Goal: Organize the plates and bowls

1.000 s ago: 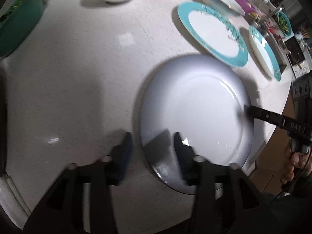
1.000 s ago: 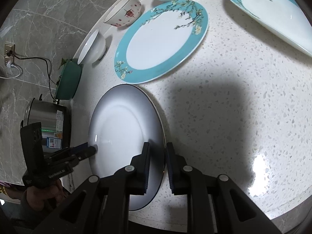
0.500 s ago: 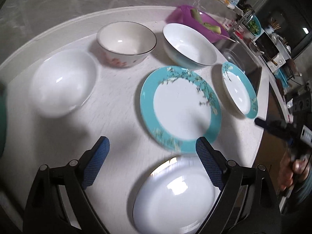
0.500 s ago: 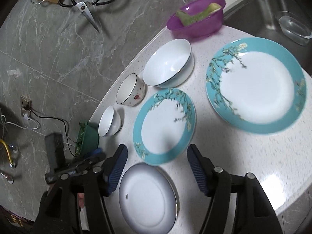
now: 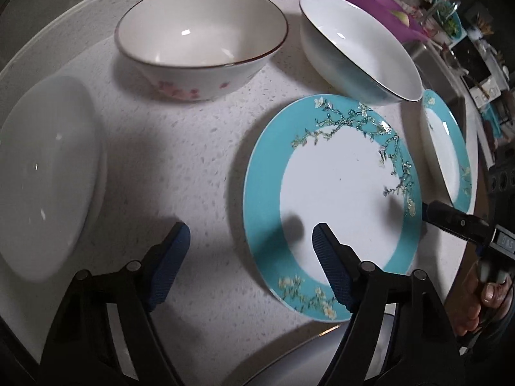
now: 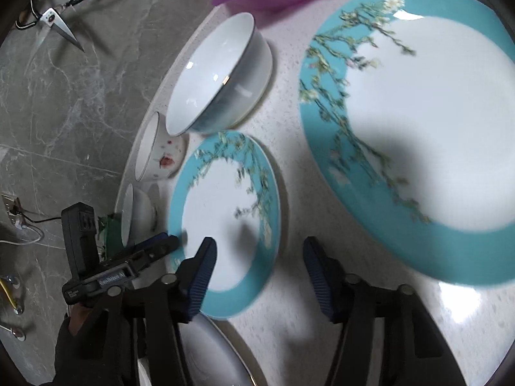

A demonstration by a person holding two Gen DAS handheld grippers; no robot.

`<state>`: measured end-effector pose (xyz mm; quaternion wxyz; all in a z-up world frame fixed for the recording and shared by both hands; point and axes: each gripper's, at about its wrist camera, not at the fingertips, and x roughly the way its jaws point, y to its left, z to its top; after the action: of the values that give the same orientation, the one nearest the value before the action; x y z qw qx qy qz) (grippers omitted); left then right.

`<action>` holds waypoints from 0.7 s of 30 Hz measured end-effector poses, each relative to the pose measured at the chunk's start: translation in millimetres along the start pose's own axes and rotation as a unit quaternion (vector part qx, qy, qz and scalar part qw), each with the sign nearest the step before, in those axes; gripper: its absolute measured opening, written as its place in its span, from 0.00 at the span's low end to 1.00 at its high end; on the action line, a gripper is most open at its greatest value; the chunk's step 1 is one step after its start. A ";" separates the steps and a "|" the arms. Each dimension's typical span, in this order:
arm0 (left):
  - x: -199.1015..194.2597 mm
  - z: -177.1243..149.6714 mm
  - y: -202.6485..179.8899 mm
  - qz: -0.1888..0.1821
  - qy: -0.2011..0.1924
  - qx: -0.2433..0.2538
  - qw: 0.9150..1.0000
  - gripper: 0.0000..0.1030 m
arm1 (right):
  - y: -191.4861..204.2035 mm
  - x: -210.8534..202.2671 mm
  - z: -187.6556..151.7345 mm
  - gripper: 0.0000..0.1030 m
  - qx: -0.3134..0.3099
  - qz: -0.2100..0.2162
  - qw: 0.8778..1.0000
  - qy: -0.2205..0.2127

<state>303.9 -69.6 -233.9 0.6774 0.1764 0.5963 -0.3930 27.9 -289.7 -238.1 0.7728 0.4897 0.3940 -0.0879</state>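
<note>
From the left wrist view, the left gripper (image 5: pixel 249 241) is spread wide and grasps nothing. Its two fingers straddle the near left rim of the smaller teal plate (image 5: pixel 334 206): the right blue pad (image 5: pixel 330 267) hangs over the plate's teal band, while the left pad sits over bare counter (image 5: pixel 180 167) just beside the rim. The plate lies flat, slightly to the right of the gripper's midline. The tip of the right gripper (image 5: pixel 450 220) reaches the plate's far right edge, so the two tools face each other across it. A white plate (image 5: pixel 289 366) shows below, near the camera, with its rim just under the teal plate's near edge. Farther back stand a flowered bowl (image 5: pixel 201 41), a white bowl (image 5: pixel 357 48) with a dark rim, and a plain white bowl (image 5: pixel 45 173) on the left.

From the right wrist view, the right gripper (image 6: pixel 257 268) is also spread and empty. Its left pad is over the smaller teal plate (image 6: pixel 225 222), its right pad over the counter, so the plate's right rim runs between them. The left gripper (image 6: pixel 154 247) touches or nearly touches the opposite rim. The larger teal plate (image 6: pixel 418 122) lies to the right, well apart from the fingers.

Both tools look equally near; each probably needs only to lower and close on its side of the rim.
</note>
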 end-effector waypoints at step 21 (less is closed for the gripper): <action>-8.2 9.6 -3.0 0.028 -0.009 0.028 0.999 0.25 | 12.4 15.9 13.2 0.12 -0.046 -0.064 0.997 0.018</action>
<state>308.3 -75.7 -223.3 0.6884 0.2084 0.5735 -0.3922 52.0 -290.4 -237.8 0.7799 0.4290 0.4422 -0.1105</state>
